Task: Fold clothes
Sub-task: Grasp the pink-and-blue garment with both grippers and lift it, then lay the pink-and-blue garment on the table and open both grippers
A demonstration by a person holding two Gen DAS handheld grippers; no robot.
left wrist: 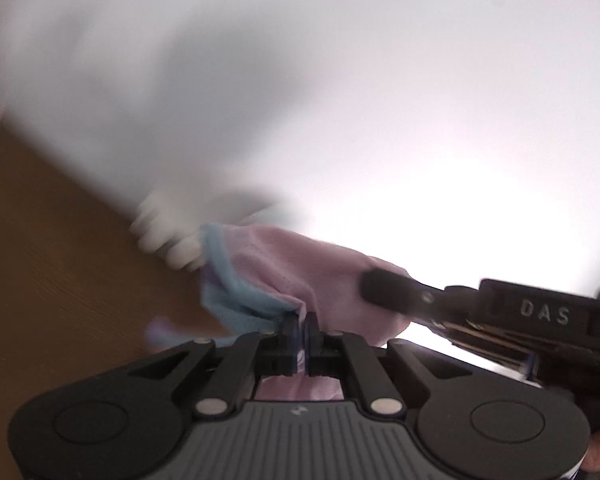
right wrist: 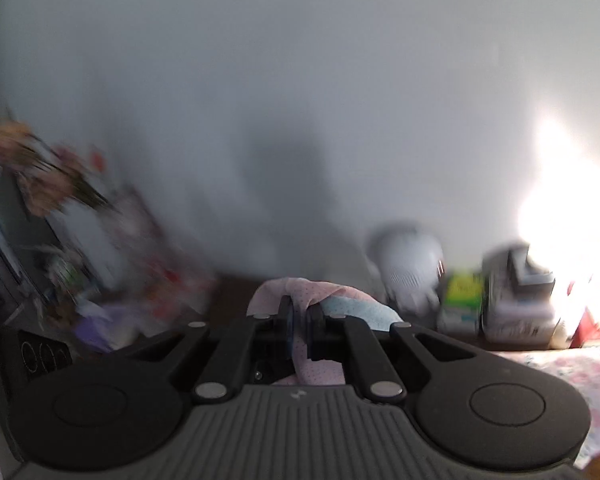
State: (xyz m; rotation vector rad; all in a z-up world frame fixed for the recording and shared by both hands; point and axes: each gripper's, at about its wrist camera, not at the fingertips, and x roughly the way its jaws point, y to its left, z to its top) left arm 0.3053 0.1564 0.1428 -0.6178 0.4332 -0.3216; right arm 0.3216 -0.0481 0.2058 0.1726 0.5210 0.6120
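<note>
A pink garment (left wrist: 300,264) with a light blue trim (left wrist: 228,280) hangs bunched in front of my left gripper (left wrist: 302,320), which is shut on its edge. My right gripper (left wrist: 374,284) reaches in from the right of the left wrist view, its tip against the same pink cloth. In the right wrist view, the right gripper (right wrist: 300,316) is shut on the dotted pink garment (right wrist: 276,288), with a pale blue part (right wrist: 360,308) draped over the right finger. Both views are blurred.
A brown wooden table (left wrist: 60,260) lies below left, under a white wall. A blurred white ribbed thing (left wrist: 168,236) sits behind the garment. The right wrist view shows a white rounded object (right wrist: 410,264), a green box (right wrist: 464,296), floral cloth (right wrist: 572,372) and clutter (right wrist: 60,200) at left.
</note>
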